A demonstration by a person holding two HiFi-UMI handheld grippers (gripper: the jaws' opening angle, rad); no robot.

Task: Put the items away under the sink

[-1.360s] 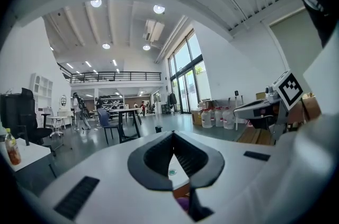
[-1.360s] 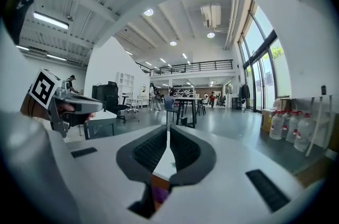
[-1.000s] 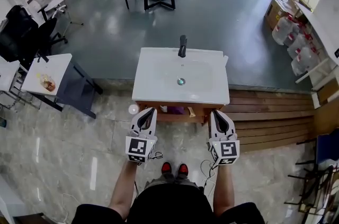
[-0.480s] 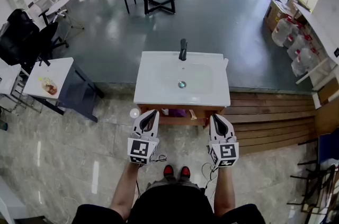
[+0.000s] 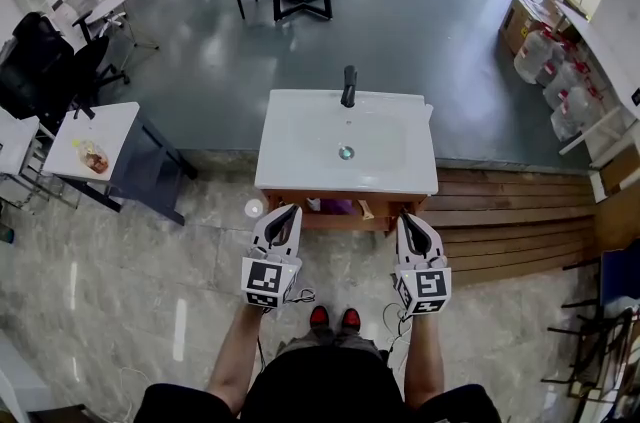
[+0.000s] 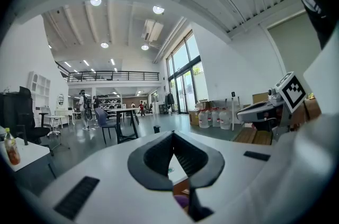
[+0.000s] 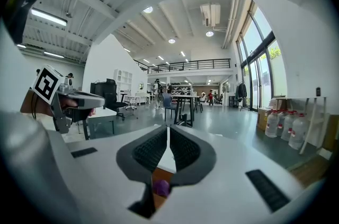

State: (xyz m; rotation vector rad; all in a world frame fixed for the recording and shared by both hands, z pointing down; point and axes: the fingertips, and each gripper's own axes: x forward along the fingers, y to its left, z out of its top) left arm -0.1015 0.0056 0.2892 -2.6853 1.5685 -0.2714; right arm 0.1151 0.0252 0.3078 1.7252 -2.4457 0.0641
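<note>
A white sink (image 5: 300,173) with a black faucet (image 5: 348,86) stands on a wooden cabinet (image 5: 345,222) in front of me. A purple item (image 5: 336,207) lies on the shelf under the basin; I also see this purple item (image 7: 160,187) low between the right jaws' roots. My left gripper (image 5: 289,209) hangs just before the cabinet's left front, shut and empty. My right gripper (image 5: 407,216) is level with it at the right front, also shut on nothing. The left gripper (image 6: 173,134) and right gripper (image 7: 168,127) both point at the sink's edge.
A small white round thing (image 5: 253,208) lies on the floor left of the cabinet. A side table with food (image 5: 90,146) and black chairs (image 5: 40,71) stand at left. Wooden decking (image 5: 510,211) and water bottles (image 5: 560,81) are at right.
Only the head view has shifted slightly; both grippers keep their place in front of the sink and stay shut.
</note>
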